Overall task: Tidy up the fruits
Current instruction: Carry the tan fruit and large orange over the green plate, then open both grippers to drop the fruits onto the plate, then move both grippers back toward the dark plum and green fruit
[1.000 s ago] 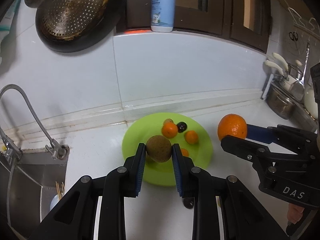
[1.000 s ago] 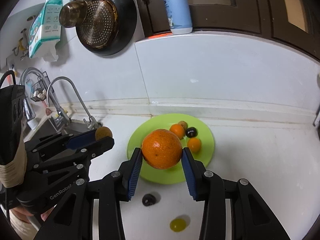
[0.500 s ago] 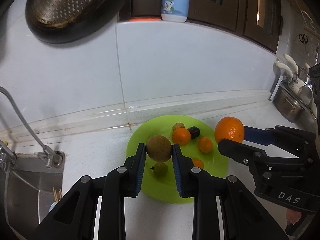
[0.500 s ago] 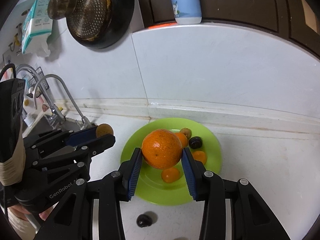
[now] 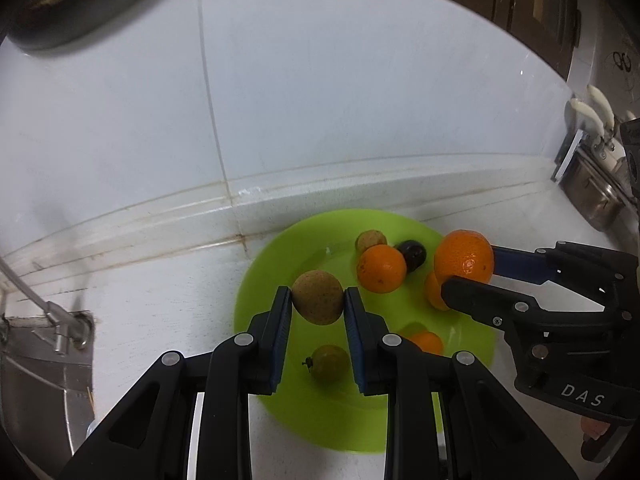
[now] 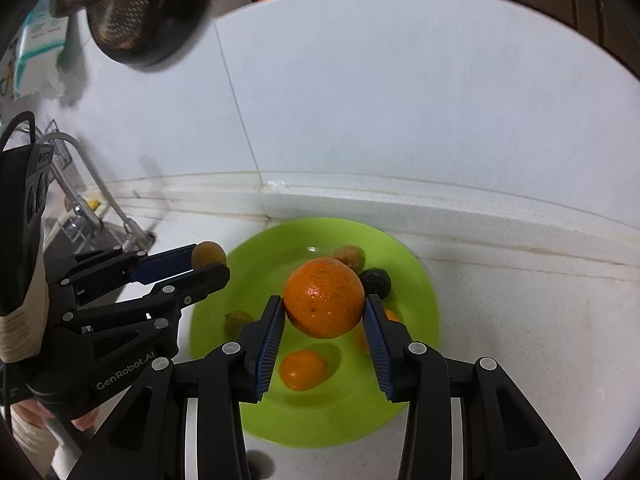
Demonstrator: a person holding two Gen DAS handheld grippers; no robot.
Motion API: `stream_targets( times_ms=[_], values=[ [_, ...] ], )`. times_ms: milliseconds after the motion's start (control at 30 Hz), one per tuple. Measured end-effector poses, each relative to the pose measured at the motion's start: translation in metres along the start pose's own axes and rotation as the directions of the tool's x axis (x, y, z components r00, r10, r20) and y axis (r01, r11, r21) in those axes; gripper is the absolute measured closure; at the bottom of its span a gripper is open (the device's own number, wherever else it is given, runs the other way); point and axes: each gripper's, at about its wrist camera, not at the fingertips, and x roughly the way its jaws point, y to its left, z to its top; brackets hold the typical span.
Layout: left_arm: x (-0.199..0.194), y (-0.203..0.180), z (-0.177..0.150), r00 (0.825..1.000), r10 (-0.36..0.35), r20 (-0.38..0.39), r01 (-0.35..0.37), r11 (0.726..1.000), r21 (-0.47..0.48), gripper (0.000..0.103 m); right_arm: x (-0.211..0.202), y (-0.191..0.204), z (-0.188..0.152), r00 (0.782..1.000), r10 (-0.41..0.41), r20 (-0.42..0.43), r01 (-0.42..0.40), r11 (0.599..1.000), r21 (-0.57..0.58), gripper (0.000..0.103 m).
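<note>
My left gripper is shut on a brown round fruit and holds it above the left part of the green plate. My right gripper is shut on a large orange above the plate's middle. In the left wrist view the orange hangs over the plate's right side. On the plate lie small oranges, a dark fruit, a brownish fruit and a small green fruit.
A sink with a faucet lies at the left. The white tiled wall stands right behind the plate. A dark strainer pan hangs on the wall. Metal kitchenware stands at the far right.
Both grippers moved forward and lower toward the plate with their fruits held. The plate now looks larger and closer in both views.
</note>
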Motion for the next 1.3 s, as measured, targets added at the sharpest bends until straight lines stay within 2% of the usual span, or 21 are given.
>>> stream_targets(
  times_ms=[433,467,567,667,1133,1200,1300],
  values=[
    [0.033,0.003,-0.005,0.998,-0.004,-0.069,0.004,1.000,0.013,0.076,0.033,-0.008,-0.008,0.997,0.016,-0.069,-0.016,1.000,0.004,0.061],
    [0.034,0.004,-0.006,0.997,-0.002,-0.071,0.002,1.000,0.013,0.075,0.034,-0.008,-0.009,0.997,0.016,-0.072,-0.016,1.000,0.007,0.061],
    [0.033,0.005,-0.004,0.998,0.009,-0.065,-0.009,1.000,0.009,0.060,0.037,-0.008,-0.009,0.997,0.008,-0.079,-0.007,1.000,0.005,0.061],
    [0.023,0.004,-0.006,0.998,0.037,-0.047,-0.036,0.999,0.023,0.060,0.034,-0.007,-0.009,0.998,-0.006,-0.061,0.006,1.000,0.000,0.053],
    [-0.060,-0.014,-0.021,0.993,0.101,0.056,-0.102,0.995,0.008,0.038,-0.031,0.004,-0.020,0.998,-0.029,0.055,0.030,0.999,-0.017,0.053],
    [-0.073,-0.019,-0.025,0.992,0.109,0.070,-0.110,0.994,0.012,0.036,-0.044,0.007,-0.026,0.997,-0.031,0.076,0.033,0.999,-0.018,0.047],
    [-0.090,-0.026,-0.030,0.991,0.108,0.085,-0.108,0.994,0.004,0.031,-0.061,0.009,-0.032,0.994,-0.037,0.099,0.039,0.999,-0.020,0.047]
  ],
)
